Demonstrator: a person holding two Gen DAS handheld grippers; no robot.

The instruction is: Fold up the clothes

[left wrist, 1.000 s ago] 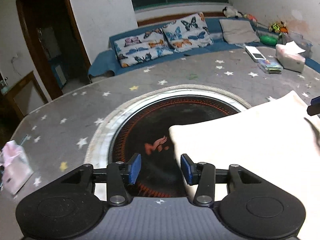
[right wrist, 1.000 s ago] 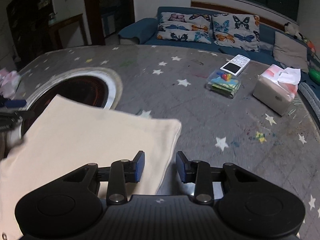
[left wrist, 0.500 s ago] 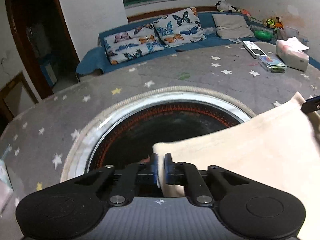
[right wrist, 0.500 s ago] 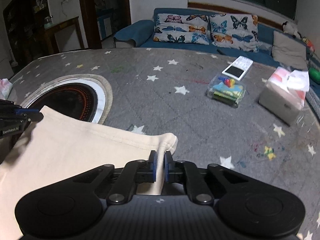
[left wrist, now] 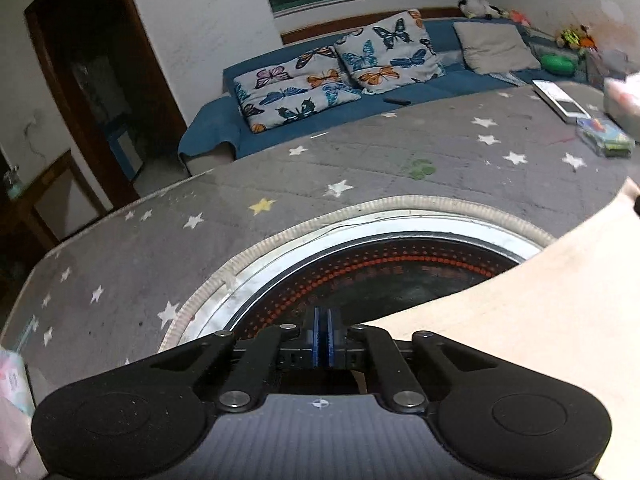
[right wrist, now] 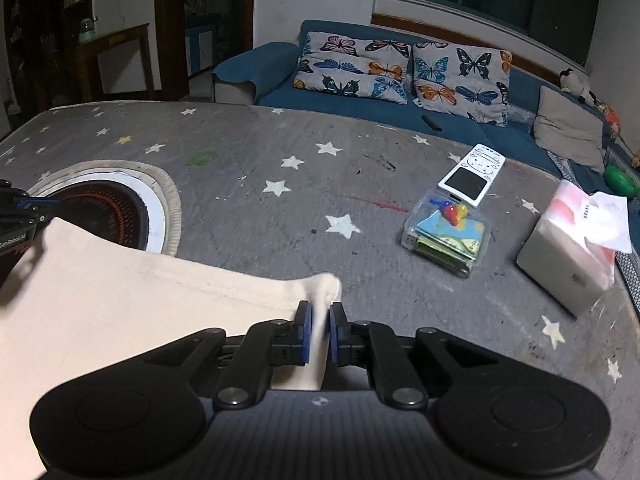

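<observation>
Both grippers were open 1 s ago; now left gripper [left wrist: 322,334] & right gripper [right wrist: 319,332] have clamped the cream garment's [right wrist: 140,304] far corners. Its edge has risen off the star-print table cover [right wrist: 280,216], pulled taut btw them.

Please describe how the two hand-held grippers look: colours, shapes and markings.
Both the left hand-held gripper and the right hand-held gripper look alike: black linkage arms with silver pivot screws, blue finger pads, rounded black housings, and a ribbed grey body with a small crosshair mark.
</observation>
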